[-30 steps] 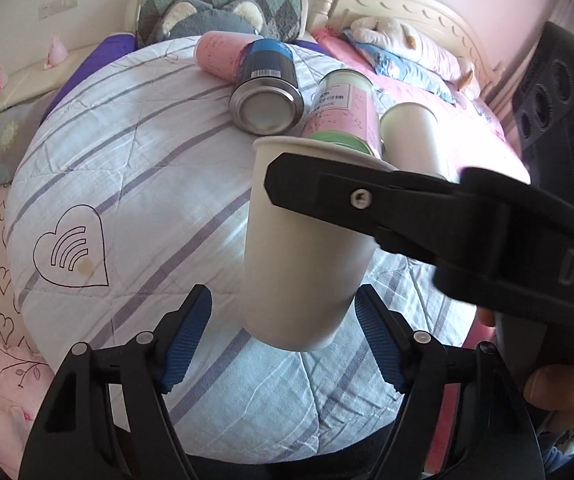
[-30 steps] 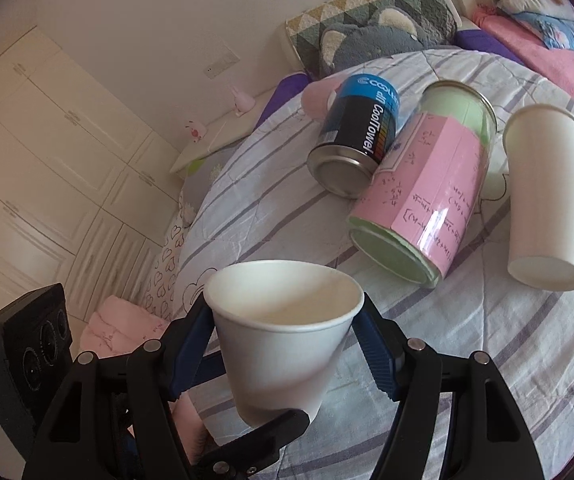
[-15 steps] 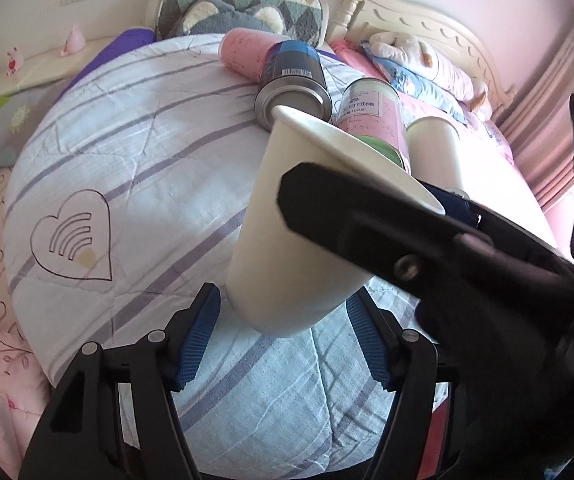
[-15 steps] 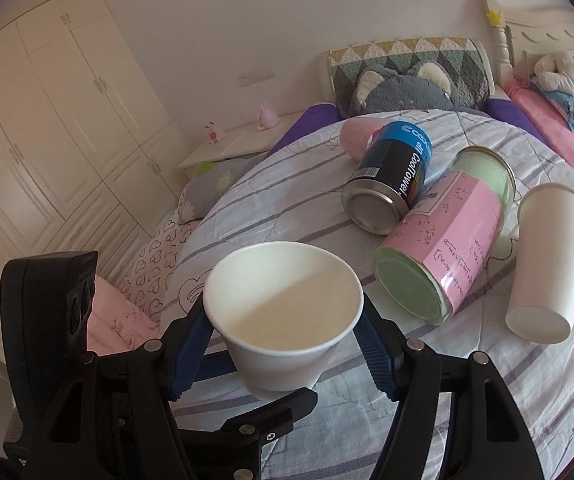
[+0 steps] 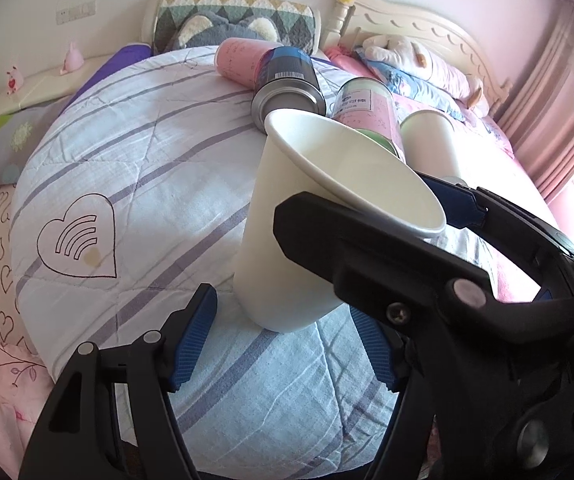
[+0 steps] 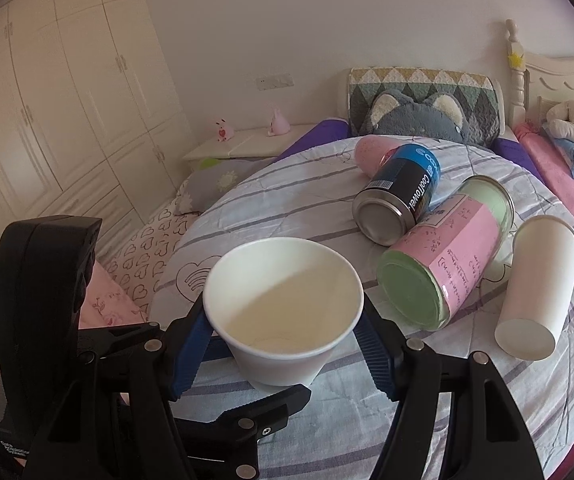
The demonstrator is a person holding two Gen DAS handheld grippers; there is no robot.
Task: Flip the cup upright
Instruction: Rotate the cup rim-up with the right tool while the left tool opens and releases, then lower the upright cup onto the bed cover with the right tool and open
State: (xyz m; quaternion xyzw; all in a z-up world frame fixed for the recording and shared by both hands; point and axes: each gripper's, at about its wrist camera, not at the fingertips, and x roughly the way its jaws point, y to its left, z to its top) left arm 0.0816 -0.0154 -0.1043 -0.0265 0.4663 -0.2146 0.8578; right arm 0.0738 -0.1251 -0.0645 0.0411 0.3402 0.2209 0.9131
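White paper cup (image 6: 283,312) stands mouth-up on the striped quilt (image 5: 135,168), rim rolled, inside plain and dry-looking, walls tapering to a narrower base; in the left wrist view it leans slightly toward the camera's right. The right gripper (image 6: 283,344) has the cup between its blue-padded fingers (image 6: 191,344), both pads against the wall just under the rim, jaws closed onto it. The left gripper (image 5: 283,344) sits low by the cup's base, blue pads wide apart on either side with quilt visible between pad and cup, holding nothing. Behind the cup lie, all on their sides: a metal can (image 6: 399,200) with a blue-and-black label reading "CoolTowel" plus a barcode; touching it, a pink-labelled canister (image 6: 447,264) with a green end and small handwriting-style print, too fine to read; just right of that, a second white paper cup (image 6: 539,292), base toward the camera. A pink tumbler (image 6: 371,154) lies behind the can. The quilt carries a heart outline with arc stripes (image 5: 79,240). A grey cat-eared cushion (image 6: 415,118) rests against a triangle-patterned pillow (image 6: 423,80) at the far end.
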